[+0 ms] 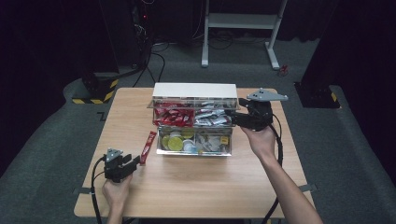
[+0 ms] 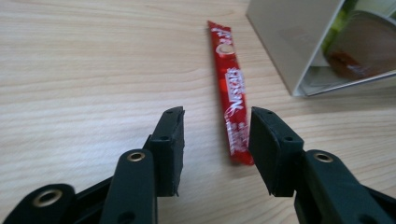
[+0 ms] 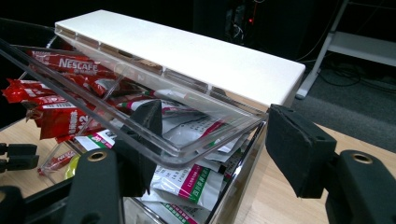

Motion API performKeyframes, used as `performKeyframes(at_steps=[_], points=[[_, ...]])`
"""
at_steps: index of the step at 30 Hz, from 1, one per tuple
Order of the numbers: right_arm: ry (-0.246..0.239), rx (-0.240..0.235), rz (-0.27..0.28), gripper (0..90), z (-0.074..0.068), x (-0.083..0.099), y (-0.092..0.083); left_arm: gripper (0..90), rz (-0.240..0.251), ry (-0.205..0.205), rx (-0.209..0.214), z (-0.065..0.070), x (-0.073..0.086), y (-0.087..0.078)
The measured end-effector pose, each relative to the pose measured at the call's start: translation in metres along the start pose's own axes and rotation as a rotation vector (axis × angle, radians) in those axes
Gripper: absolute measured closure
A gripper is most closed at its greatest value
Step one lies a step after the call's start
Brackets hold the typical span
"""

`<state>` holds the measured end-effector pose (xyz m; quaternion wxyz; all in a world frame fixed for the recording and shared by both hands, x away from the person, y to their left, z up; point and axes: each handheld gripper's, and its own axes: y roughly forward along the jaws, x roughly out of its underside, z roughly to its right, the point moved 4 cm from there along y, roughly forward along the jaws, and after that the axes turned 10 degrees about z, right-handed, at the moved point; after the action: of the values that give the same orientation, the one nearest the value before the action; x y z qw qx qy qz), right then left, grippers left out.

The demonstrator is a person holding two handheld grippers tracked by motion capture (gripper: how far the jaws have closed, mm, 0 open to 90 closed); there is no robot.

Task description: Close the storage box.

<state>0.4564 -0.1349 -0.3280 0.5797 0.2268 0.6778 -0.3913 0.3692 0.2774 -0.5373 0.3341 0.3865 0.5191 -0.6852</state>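
Thing in play: the long red foil coffee stick [image 2: 230,93], flat on the light wooden table [image 1: 196,186], just left of the clear acrylic organiser box [image 1: 194,126]. Not touching it as far as I can see.

Left gripper [image 2: 215,140] is open. Jaws stand apart with nothing pressed between the pads. In the left gripper view the stick's near end sits just ahead of the gap, closer to the right-hand pad. Its long axis runs away from me, leaning slightly left at the far end. So it lies nearly in line with the jaws, not across them. To pick it I'd nudge right to centre it and close across the narrow width.

In the high view the left gripper [image 1: 122,164] is just down-left of the coffee stick [image 1: 148,147]. Left hand [image 1: 116,191] is clearly the nearer one.

Right gripper [image 3: 212,140] is at the box's right end, around the front edge of the clear hinged lid [image 3: 140,112], which is raised over the sachet compartments. One pad sits under the plastic, the other off past its corner. Looks like it's propping or holding the lid, but I can't tell if the pads actually press on it. Right hand [image 1: 261,142] is well apart from the stick.

Box's rear compartments hold more red sticks [image 1: 173,115] and white sachets [image 1: 212,116].
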Motion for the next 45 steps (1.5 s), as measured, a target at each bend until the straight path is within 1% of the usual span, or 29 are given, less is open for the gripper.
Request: performKeyframes(at_steps=[3, 6, 8, 11, 12, 16, 17, 18, 19, 20, 21, 22, 26, 27, 30, 31, 32, 33, 34, 39, 43, 45], points=[[0.001, -0.004, -0.004, 36.5, 0.0, 0.001, -0.001, 53.6, -0.001, -0.012, -0.024, -0.006, 0.003, -0.003], [0.001, -0.007, -0.007, 36.5, -0.001, 0.003, -0.001, 52.5, 0.002, -0.012, -0.048, -0.01, 0.005, -0.005], [0.007, -0.009, -0.003, 36.5, -0.001, 0.004, -0.003, 52.1, 0.004, 0.003, -0.068, -0.012, 0.005, -0.006], [0.008, -0.01, -0.003, 36.4, -0.001, 0.005, -0.007, 51.6, -0.001, 0.042, -0.087, -0.011, 0.005, -0.005], [0.011, -0.013, 0.001, 36.4, -0.001, 0.004, -0.008, 51.3, 0.0, 0.048, -0.09, -0.011, 0.005, -0.004], [0.012, -0.016, 0.0, 36.4, -0.002, 0.006, -0.011, 50.5, -0.018, 0.048, -0.101, -0.011, 0.011, 0.0], [0.009, -0.017, -0.001, 36.4, -0.002, 0.007, -0.011, 50.2, -0.026, 0.053, -0.102, -0.012, 0.013, 0.001], [0.009, -0.015, -0.004, 36.3, -0.002, 0.008, -0.012, 49.9, -0.026, 0.045, -0.105, -0.012, 0.014, 0.002], [0.008, -0.016, -0.009, 36.3, -0.002, 0.009, -0.012, 49.7, -0.032, 0.047, -0.105, -0.012, 0.015, 0.002], [0.008, -0.016, -0.008, 36.3, -0.002, 0.01, -0.012, 49.3, -0.034, 0.057, -0.106, -0.012, 0.015, 0.002], [0.006, -0.017, -0.008, 36.3, -0.002, 0.011, -0.013, 49.1, -0.034, 0.056, -0.108, -0.011, 0.015, 0.002], [0.009, -0.018, -0.007, 36.3, -0.003, 0.012, -0.013, 48.6, -0.039, 0.065, -0.109, -0.011, 0.015, 0.002], [0.011, -0.02, -0.004, 36.4, -0.004, 0.014, -0.015, 46.5, -0.042, 0.078, -0.12, -0.008, 0.015, 0.004], [0.012, -0.021, -0.004, 36.4, -0.004, 0.015, -0.015, 45.7, -0.047, 0.094, -0.122, -0.008, 0.015, 0.004], [0.012, -0.03, 0.0, 36.3, -0.005, 0.016, -0.017, 43.1, -0.055, 0.12, -0.125, -0.005, 0.016, 0.005], [0.013, -0.032, 0.005, 36.4, -0.005, 0.016, -0.017, 42.4, -0.055, 0.119, -0.124, -0.005, 0.016, 0.005], [0.014, -0.035, 0.009, 36.5, -0.005, 0.016, -0.018, 42.3, -0.055, 0.104, -0.119, -0.004, 0.016, 0.005], [0.013, -0.037, 0.013, 36.5, -0.006, 0.017, -0.019, 42.1, -0.011, 0.085, -0.134, -0.004, 0.016, 0.008], [0.012, -0.041, 0.011, 36.5, -0.006, 0.018, -0.019, 42.1, -0.053, 0.11, -0.122, -0.006, 0.016, 0.005], [0.014, -0.047, 0.001, 36.2, -0.006, 0.025, -0.019, 41.2, -0.053, 0.109, -0.116, -0.006, 0.016, 0.005], [0.013, -0.045, -0.003, 36.4, -0.006, 0.027, -0.02, 40.1, -0.047, 0.095, -0.106, -0.006, 0.016, 0.005], [0.013, -0.046, -0.001, 36.5, -0.007, 0.028, -0.019, 39.8, -0.049, 0.094, -0.104, -0.006, 0.016, 0.005]])
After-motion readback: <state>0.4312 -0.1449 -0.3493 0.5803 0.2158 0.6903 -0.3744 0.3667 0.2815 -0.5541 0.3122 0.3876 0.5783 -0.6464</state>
